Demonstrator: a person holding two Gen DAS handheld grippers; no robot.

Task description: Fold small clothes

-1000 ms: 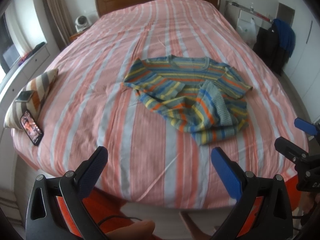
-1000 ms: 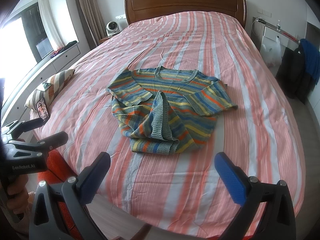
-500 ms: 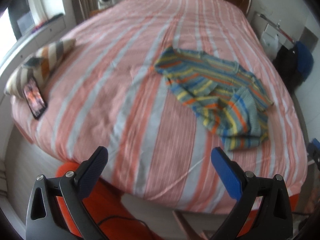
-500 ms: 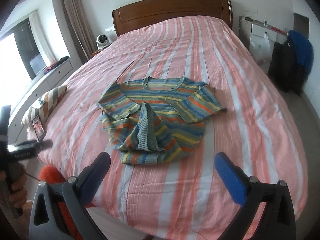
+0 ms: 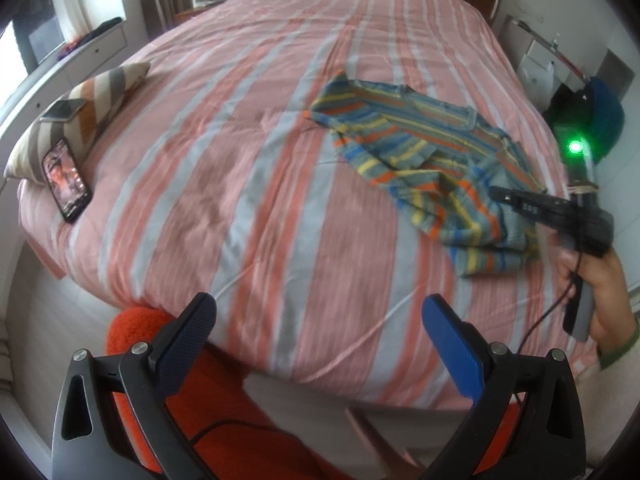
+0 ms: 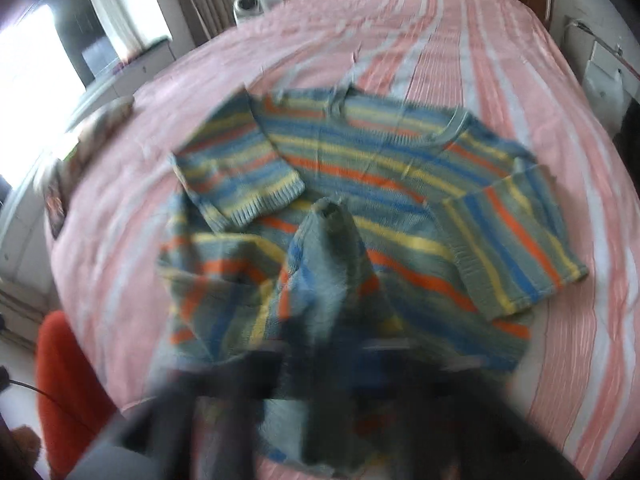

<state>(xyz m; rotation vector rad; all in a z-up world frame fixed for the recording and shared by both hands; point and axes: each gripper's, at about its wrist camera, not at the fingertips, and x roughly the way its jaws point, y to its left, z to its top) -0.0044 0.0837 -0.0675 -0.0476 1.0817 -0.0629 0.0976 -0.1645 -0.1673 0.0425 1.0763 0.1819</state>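
Left gripper [image 5: 318, 334] spread wide off the pink-striped bed [image 5: 248, 184], right gripper [image 5: 516, 200] over the striped knit sweater [image 6: 360, 216], state unreadable through blur.

The right tongs [image 6: 320, 380] are a dark blur over the sweater [image 6: 360, 184] hem; grip perhaps undeterminable.

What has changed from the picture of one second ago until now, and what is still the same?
The right tongs went forward and down to the near edge of the sweater; the blur hides whether they grip it. The left tongs swung toward the bed's left side, open and empty. The sweater lies in the same rumpled shape on the bed; the phone still leans on the pillow.
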